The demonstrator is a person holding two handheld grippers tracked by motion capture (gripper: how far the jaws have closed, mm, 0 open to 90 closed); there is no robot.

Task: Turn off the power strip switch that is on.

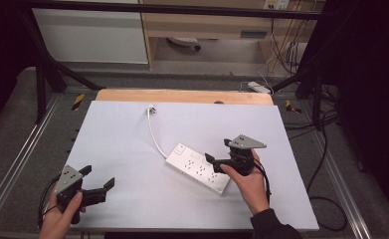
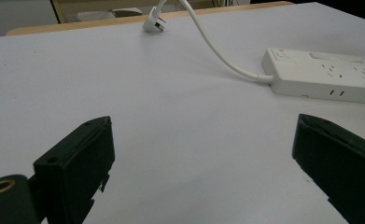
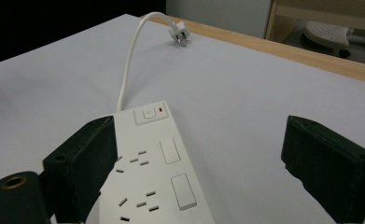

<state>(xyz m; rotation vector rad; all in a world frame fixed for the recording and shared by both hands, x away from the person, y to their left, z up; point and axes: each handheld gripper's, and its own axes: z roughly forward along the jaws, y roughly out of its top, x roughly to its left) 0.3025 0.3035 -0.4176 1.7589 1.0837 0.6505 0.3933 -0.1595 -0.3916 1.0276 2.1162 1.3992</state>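
A white bench (image 1: 132, 149) in a dim room bears a strip (image 1: 198, 168); both hand-held grippers, left (image 1: 98, 185) and right (image 1: 216, 160), gape apart.

A white power strip (image 1: 198, 169) lies flat, slanted, at five o'clock of tabletop centre; its cord (image 1: 154, 134) curls toward twelve, plug (image 1: 151, 108) seemingly unplugged.

text: none legible | signs: power symbol on switch button (image 3: 148, 112) of power strip (image 3: 159, 172)

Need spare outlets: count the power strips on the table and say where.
1: the power strip lies right of the table's centre, under the right gripper. Its cord runs toward the far edge.
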